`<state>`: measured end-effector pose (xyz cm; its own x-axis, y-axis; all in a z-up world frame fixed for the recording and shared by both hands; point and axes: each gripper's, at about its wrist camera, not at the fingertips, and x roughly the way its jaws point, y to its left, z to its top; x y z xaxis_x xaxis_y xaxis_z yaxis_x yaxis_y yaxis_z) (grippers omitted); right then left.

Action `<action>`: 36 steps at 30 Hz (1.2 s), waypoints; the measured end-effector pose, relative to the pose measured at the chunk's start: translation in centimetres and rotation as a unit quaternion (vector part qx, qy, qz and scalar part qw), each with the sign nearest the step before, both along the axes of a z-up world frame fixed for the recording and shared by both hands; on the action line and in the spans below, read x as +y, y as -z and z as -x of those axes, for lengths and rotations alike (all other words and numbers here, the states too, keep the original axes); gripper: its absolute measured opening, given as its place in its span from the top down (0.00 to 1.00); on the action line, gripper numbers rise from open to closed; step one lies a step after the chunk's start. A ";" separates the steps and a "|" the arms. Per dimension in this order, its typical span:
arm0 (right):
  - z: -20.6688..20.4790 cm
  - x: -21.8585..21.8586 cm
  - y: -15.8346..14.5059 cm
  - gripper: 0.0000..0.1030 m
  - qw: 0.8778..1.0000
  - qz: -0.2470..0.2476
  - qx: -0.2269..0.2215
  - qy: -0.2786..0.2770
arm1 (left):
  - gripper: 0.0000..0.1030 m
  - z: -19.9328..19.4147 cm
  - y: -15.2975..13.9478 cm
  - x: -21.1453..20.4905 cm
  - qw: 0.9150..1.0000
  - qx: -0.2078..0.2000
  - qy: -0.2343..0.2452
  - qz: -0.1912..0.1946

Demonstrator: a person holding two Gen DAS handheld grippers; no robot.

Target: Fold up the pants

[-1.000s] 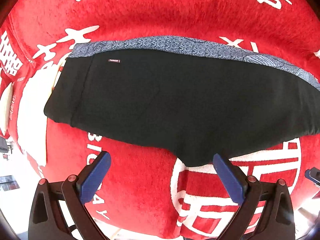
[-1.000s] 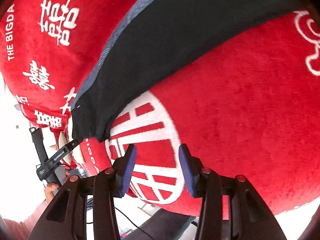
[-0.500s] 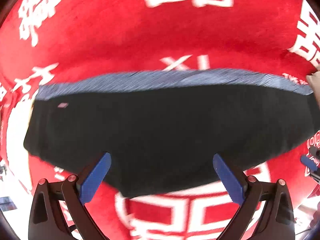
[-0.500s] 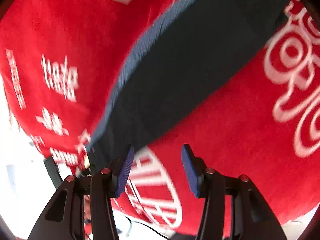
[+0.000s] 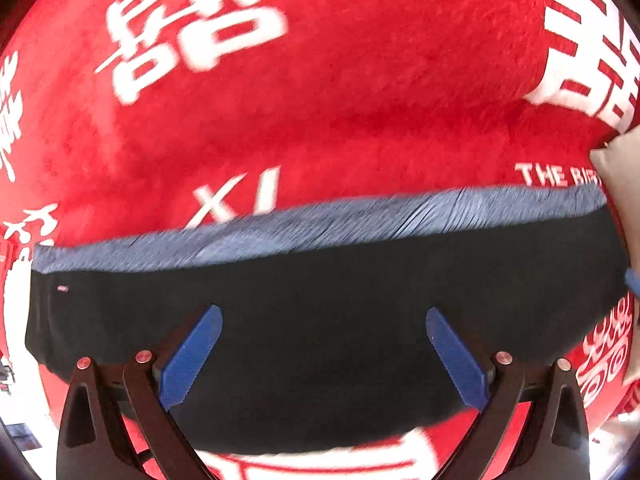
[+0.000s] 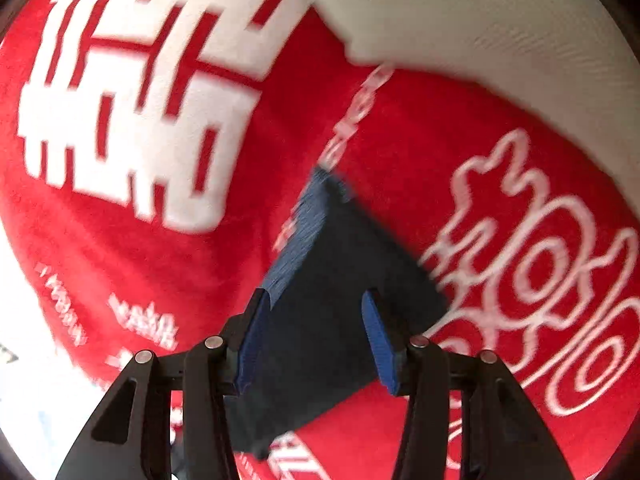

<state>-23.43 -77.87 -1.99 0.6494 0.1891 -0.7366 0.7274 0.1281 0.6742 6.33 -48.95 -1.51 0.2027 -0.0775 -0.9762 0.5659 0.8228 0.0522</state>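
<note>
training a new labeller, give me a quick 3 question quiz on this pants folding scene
1. True or false: the left hand-held gripper is clamped on the black pants.
2. What colour is the blanket under the pants? A red, B green, C yellow.
3. Which edge of the pants carries the grey-blue patterned band, near or far from the left hand-held gripper?

Key: 1 false, its jaws stand wide apart. 2 A. 3 far.

Bright, even daylight; no hard shadows. Strong fisheye bulge, dark vignette in corners of both views. Motion blur smears white lettering on plush red blanket (image 5: 360, 92) and patterned grey-blue waistband of black folded pants (image 5: 320, 320); right view blurrier. Overexposed white glare at lower-left edges.
</note>
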 end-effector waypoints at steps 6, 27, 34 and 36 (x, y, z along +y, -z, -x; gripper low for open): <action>-9.4 2.0 2.5 0.75 0.993 -0.006 -0.024 -0.117 | 0.00 0.1 1.8 -6.7 1.000 -0.022 -0.002 -0.002; 0.0 0.8 1.2 1.00 0.986 0.077 0.118 -0.092 | 0.00 4.6 3.8 -11.5 0.995 -0.022 0.091 -0.044; 4.7 1.5 -0.5 0.95 0.994 0.067 0.083 -0.002 | 0.00 4.2 4.8 -10.6 0.995 -0.024 0.090 -0.027; 5.3 2.0 0.1 0.95 0.998 0.034 0.057 -0.001 | 0.00 4.4 4.8 -10.9 0.994 -0.030 0.094 -0.036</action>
<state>-28.71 -75.89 -2.13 0.5603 0.1373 -0.8168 0.7986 0.1721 0.5768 1.96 -59.87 -6.26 0.2500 -0.0498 -0.9670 0.7033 0.6958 0.1460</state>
